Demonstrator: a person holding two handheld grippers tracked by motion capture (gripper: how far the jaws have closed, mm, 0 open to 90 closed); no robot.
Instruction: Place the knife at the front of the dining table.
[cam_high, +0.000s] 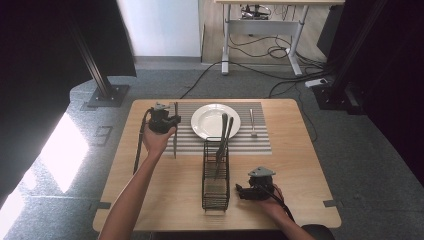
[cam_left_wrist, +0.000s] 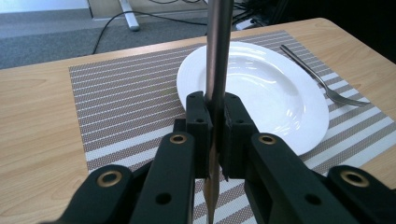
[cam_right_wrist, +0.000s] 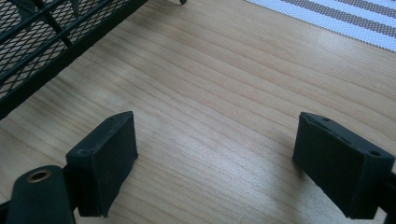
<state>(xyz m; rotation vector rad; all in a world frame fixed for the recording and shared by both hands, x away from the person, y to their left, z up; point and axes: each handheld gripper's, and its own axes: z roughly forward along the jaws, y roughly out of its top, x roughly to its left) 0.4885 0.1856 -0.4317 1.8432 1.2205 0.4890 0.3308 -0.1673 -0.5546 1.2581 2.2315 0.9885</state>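
A knife is clamped between the closed jaws of the left gripper, held above the striped placemat just left of the white plate. The right gripper rests near the black wire caddy, jaws apart and empty.

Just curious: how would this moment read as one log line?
left gripper: shut on knife | right gripper: open, empty | plate, fork: on placemat
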